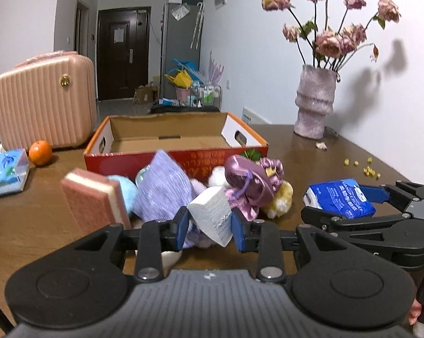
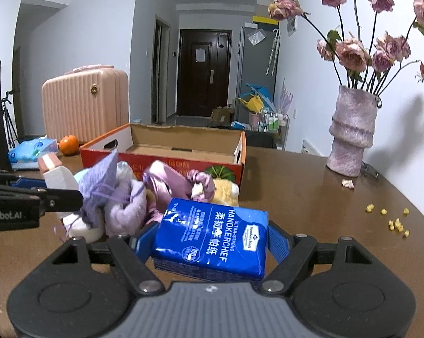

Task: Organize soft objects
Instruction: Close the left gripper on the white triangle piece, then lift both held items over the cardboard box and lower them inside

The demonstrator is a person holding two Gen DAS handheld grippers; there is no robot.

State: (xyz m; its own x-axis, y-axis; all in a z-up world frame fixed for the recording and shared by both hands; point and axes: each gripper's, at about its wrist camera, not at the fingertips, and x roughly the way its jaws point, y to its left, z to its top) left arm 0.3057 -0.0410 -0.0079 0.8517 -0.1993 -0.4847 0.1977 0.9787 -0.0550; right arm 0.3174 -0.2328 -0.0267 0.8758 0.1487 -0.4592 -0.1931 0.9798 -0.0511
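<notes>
- Left claw [image 1: 209,225] clamps a white folded paper-napkin stack [image 1: 212,214]; right claw [image 2: 209,242] grips a blue plastic handkerchief pack [image 2: 212,239].
- Step — carrying both; next, I judge, release into the open red cardboard box [image 1: 166,155] ahead.

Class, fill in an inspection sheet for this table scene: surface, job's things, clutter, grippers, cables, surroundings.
Surface: brown wooden table.
Job's things: open red cardboard box, nothing seen inside; pile of soft purple pouches and plush in front of it; pink sponge.
Clutter: orange, yellow crumbs.
Grippers: left gripper shut on white tissue pack; right gripper shut on blue handkerchief pack.
Cables: nothing seen.
Surroundings: pink suitcase, vase of dried roses.
</notes>
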